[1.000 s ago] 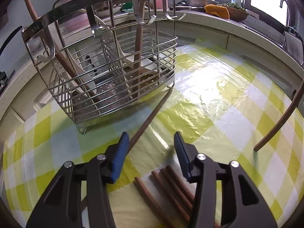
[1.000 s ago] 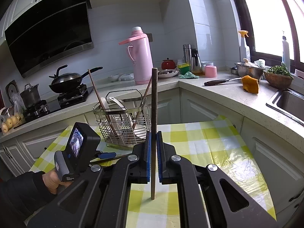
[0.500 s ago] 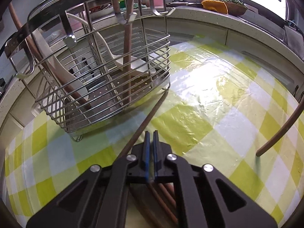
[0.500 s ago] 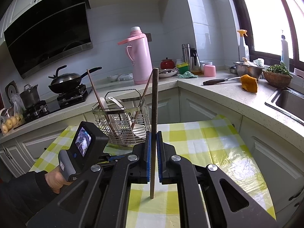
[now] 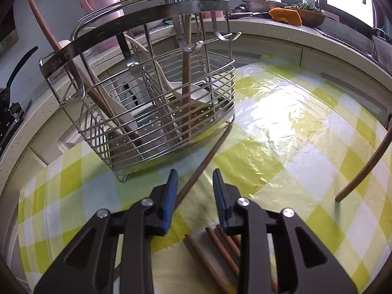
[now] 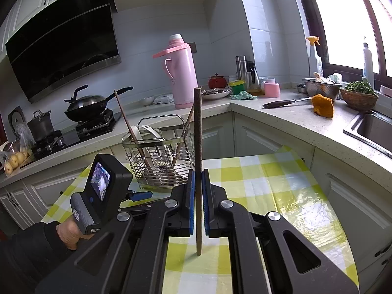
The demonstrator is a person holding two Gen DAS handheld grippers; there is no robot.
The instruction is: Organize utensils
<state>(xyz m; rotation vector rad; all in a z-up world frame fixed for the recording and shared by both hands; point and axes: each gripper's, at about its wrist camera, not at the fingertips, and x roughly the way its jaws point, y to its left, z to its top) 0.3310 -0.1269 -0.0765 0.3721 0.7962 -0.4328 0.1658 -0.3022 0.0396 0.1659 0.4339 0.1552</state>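
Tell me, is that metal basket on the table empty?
No. The wire basket holds white spoons and brown wooden sticks standing inside it, leaning against its rim.

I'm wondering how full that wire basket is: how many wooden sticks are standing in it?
2. One wooden stick leans out over the wire basket's left side; the other stick stands near its middle. White spoons may hide shorter ones.

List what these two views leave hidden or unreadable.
- Loose chopsticks, left wrist view: near ends hidden under the left claw, so no count.
- Rack, right wrist view: compartments too small to sort.
- Held chopstick, left wrist view: upper part cut off by the right edge.
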